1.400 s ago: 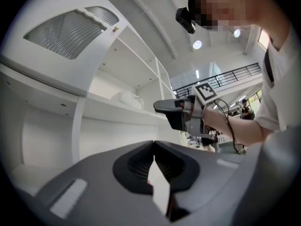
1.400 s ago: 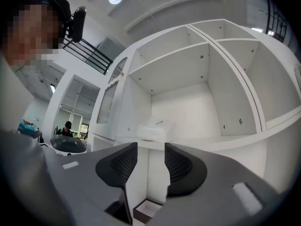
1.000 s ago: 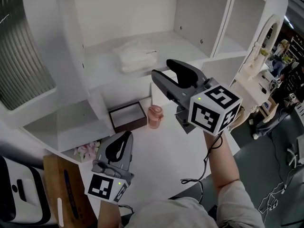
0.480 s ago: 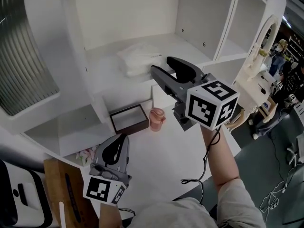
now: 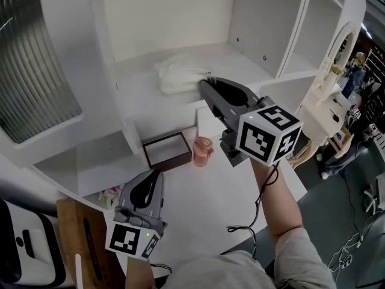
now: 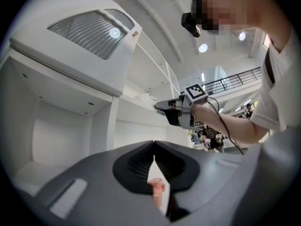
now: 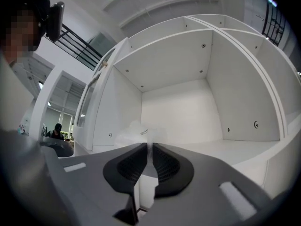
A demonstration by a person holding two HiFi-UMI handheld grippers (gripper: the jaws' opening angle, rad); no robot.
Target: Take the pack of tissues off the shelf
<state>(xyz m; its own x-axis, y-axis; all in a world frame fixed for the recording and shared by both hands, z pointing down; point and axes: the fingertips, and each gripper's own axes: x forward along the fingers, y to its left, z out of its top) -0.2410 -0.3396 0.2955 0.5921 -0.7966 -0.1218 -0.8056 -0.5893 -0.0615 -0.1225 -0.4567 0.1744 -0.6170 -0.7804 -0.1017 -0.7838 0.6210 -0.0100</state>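
left gripper point(image 5: 155, 176) hangs low over the worktop point(image 5: 204, 203), jaws together on nothing, parked out of the way i guess. past it a pink cup point(image 5: 203, 150) and a dark open box point(image 5: 165, 150) sit side by side on that white worktop. higher up, the right gripper point(image 5: 207, 84) reaches level into the shelf point(image 5: 246, 62). its jaws have just been closing and look pinched on the near edge of the pack of tissues point(image 5: 177, 76), which lies on the shelf toward the left wall. soft wrapper, so an edge grab makes sense. glossy white cabinet, big open hall around.
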